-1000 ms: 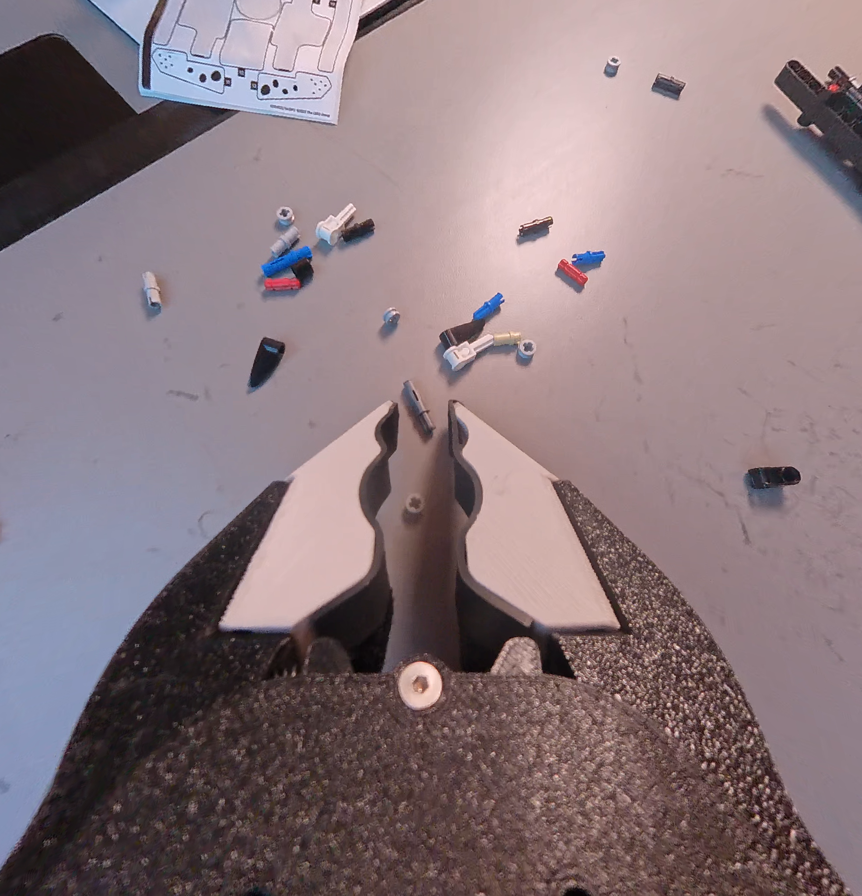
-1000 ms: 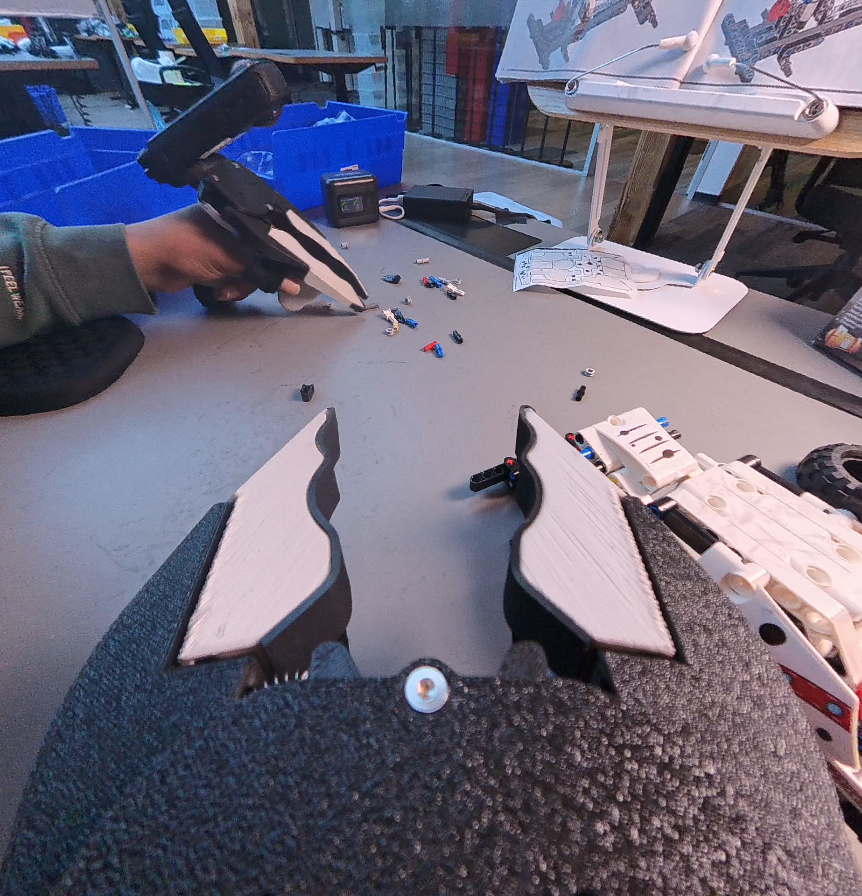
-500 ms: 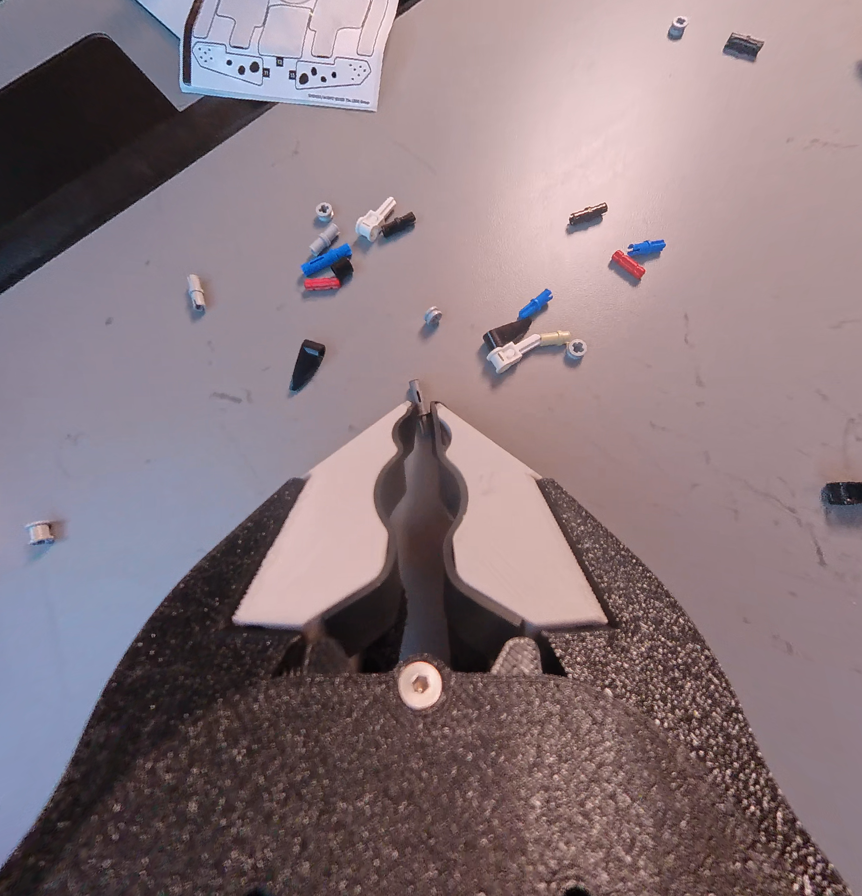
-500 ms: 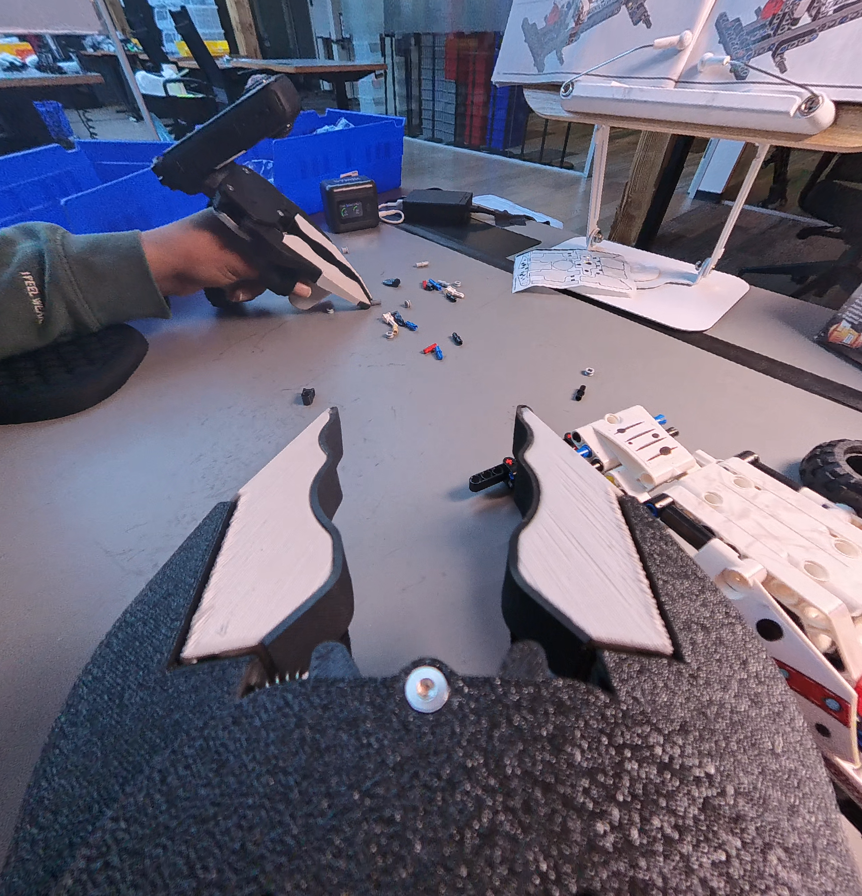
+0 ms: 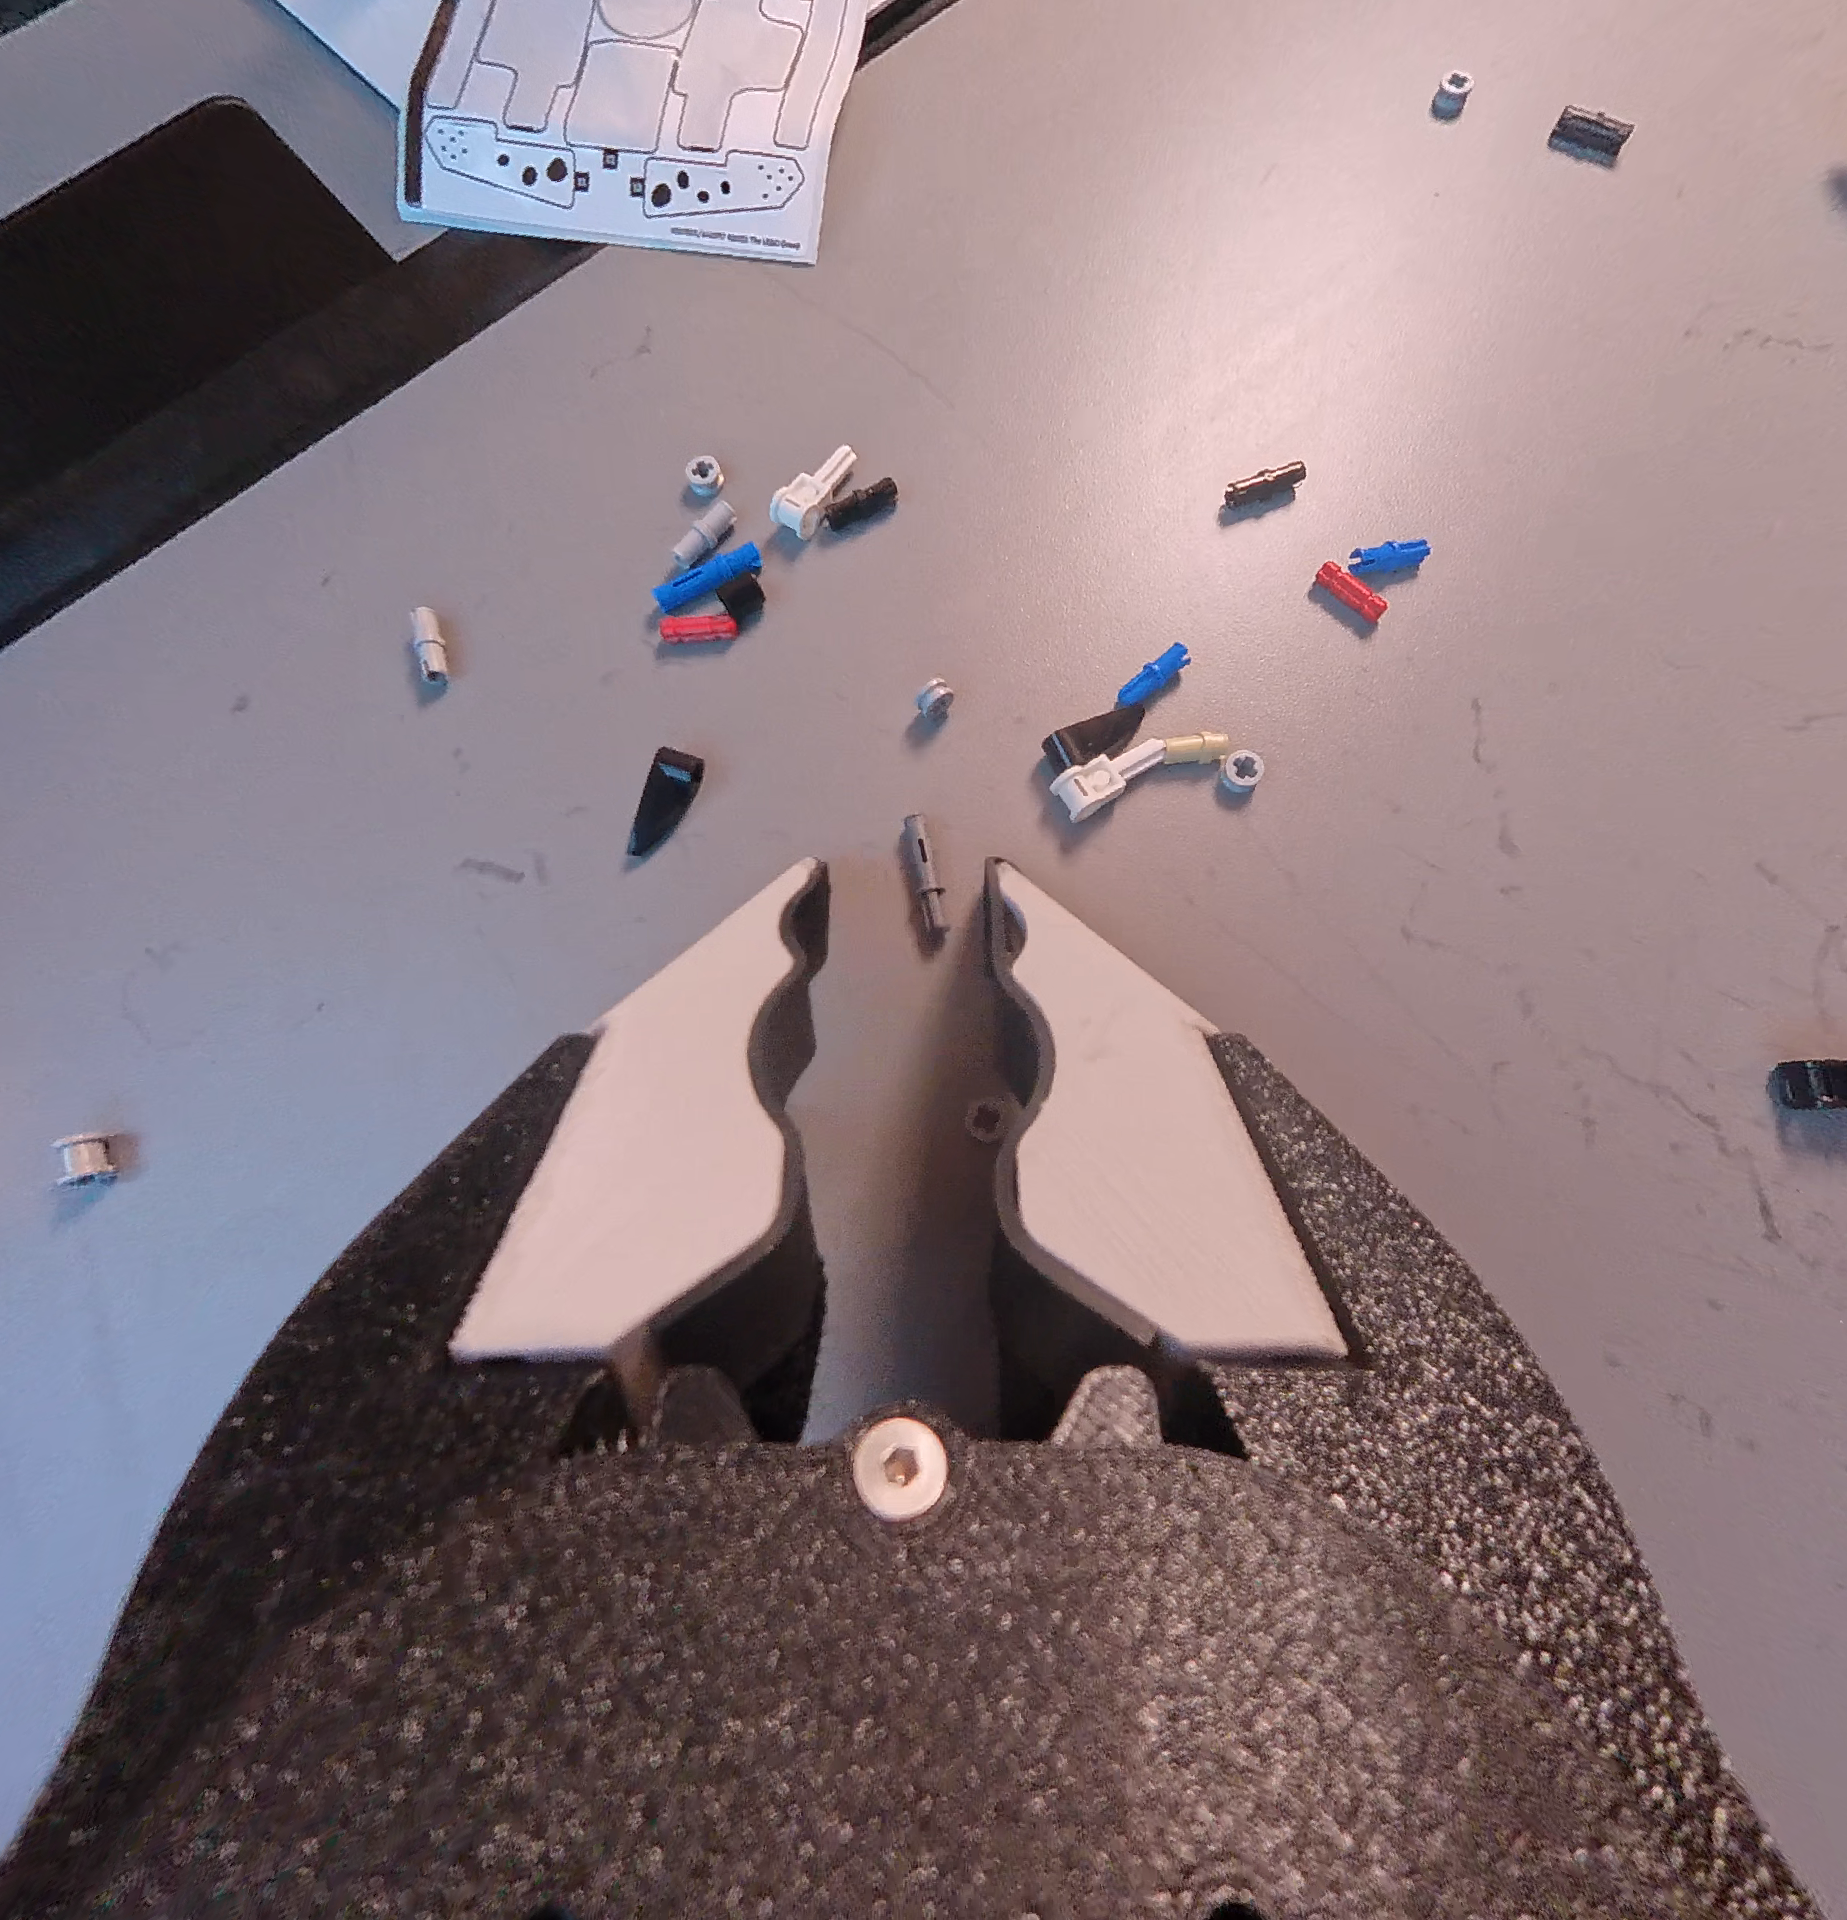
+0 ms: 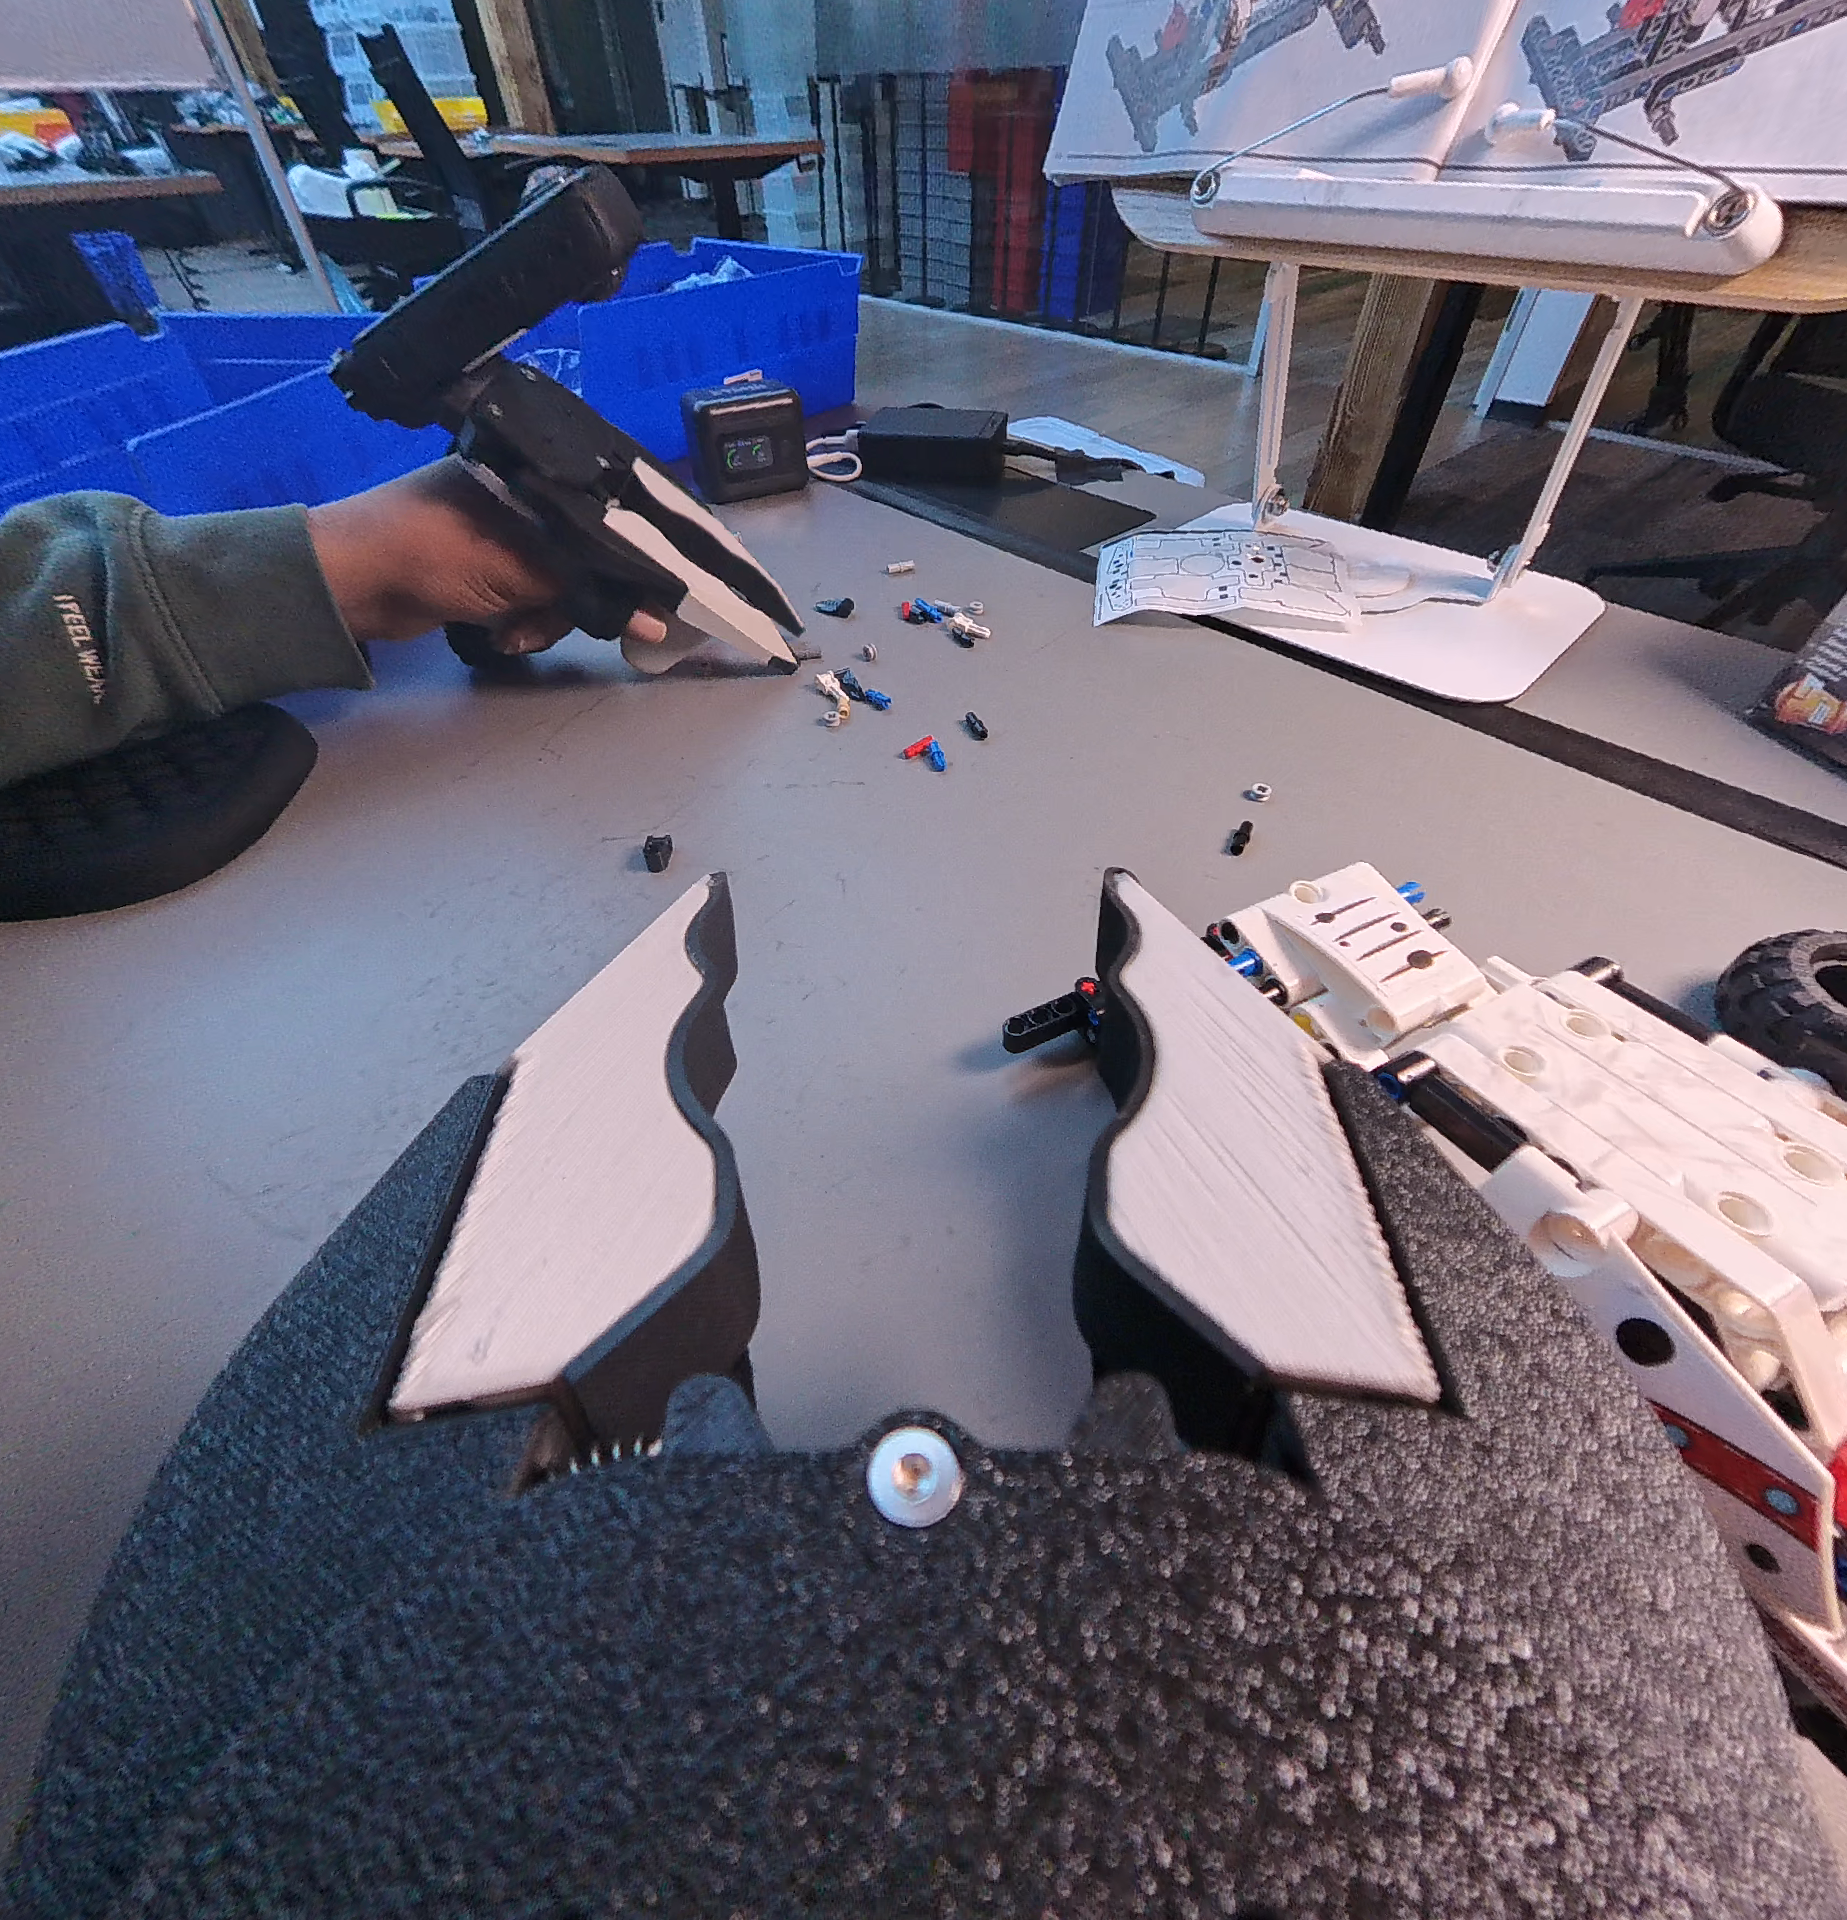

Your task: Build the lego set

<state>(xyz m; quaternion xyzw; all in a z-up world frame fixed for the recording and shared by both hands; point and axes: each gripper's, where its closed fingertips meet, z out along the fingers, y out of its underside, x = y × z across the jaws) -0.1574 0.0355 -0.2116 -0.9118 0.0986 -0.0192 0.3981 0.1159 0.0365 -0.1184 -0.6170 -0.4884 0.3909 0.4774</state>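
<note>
My left gripper is open, low over the grey table. A dark grey pin lies on the table between its tips, nearer the right finger. A small grey bush lies farther back between the fingers. Loose pins lie ahead: a blue pin, a red one, a black wedge. My right gripper is open and empty. The white lego car lies just to its right, with a black beam sticking out by the right fingertip. The left gripper also shows in the right wrist view.
A sticker sheet lies at the far edge. A white book stand holds the instructions. Blue bins, a small black device and a black tyre stand around. A person's hand holds the left gripper over a black wrist pad. The tips of one gripper are about 30 centimeters away from the tips of the other.
The left gripper shut around the dark grey pin half a second ago and has opened again. The pin lies on the table between the tips. The right gripper has barely moved.
</note>
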